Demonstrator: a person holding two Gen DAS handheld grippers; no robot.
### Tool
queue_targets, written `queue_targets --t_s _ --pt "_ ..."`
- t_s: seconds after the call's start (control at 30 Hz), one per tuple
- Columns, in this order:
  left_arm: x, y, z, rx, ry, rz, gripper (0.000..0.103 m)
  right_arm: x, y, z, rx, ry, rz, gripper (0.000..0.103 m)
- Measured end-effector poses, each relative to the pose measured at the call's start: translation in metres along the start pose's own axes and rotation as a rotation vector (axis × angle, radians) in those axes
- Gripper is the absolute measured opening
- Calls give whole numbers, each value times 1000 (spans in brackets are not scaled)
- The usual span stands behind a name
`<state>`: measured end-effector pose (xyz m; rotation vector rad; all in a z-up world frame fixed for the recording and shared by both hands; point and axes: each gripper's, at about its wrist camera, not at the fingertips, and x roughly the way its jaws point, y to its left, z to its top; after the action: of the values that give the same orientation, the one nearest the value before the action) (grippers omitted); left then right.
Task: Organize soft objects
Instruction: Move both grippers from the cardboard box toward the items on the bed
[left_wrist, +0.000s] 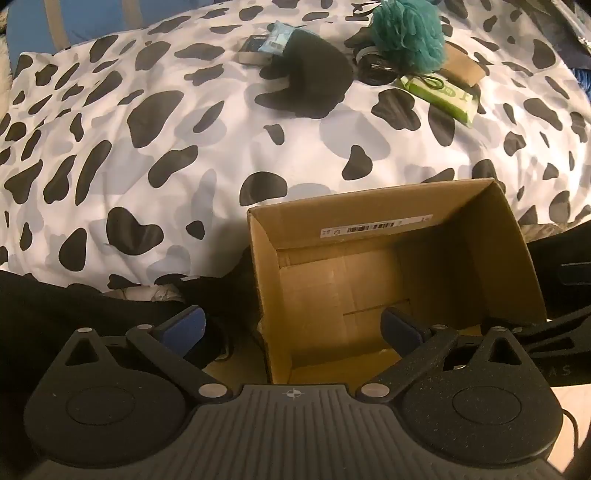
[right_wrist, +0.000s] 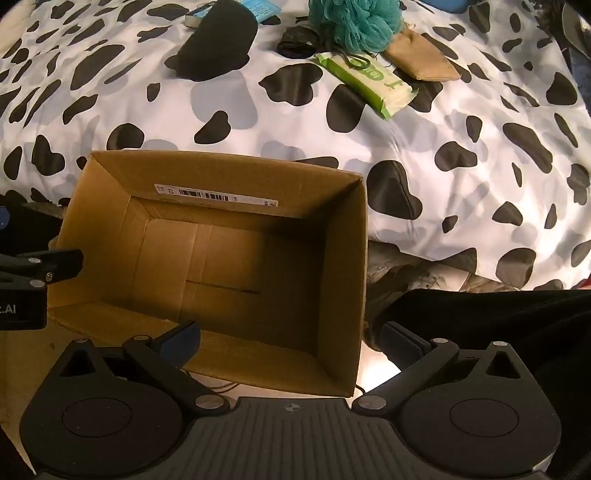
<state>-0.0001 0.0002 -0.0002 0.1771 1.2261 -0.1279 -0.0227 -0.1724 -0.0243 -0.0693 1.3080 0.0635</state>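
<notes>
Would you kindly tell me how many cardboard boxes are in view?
1. The open cardboard box sits at the near edge of the cow-print duvet, below both grippers; nothing shows inside it.

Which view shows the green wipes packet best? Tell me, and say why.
The right wrist view: the green wipes packet lies nearer the camera there, whole, with its printed face readable as lettering. In the left wrist view it sits farther off near the frame's upper right, smaller and foreshortened.

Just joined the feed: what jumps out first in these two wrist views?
An open, empty cardboard box sits at the bed's near edge, below both open tongs. Behind it spreads a cow-print duvet. At its far side lie a teal bath pouf, a green wipes pack and a black cloth item.
</notes>
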Motion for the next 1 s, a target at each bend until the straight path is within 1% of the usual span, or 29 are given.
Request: queue_targets --t_s 0.1,0.23,0.37,0.53,0.77,0.87,1.0 --pt "0 -1 1 0 2 -7 103 1 2 1 24 23 6 103" --pt "-3 6 -2 -9 0 -10 103 -1 -2 2 14 6 26 103" --pt "-2 5 -2 -29 0 -28 103 1 -2 2 22 6 17 103" --pt "-1 1 -1 -25 20 -18 103 0 -6 4 42 8 16 103" --pt "2 1 5 -52 59 -46 103 -4 -13 3 49 4 15 103" --pt "1 1 4 -59 62 -61 103 -6 -17 3 61 -2 27 103" --pt "-1 -1 5 -70 57 -66 103 -8 -20 4 64 -5 21 103"
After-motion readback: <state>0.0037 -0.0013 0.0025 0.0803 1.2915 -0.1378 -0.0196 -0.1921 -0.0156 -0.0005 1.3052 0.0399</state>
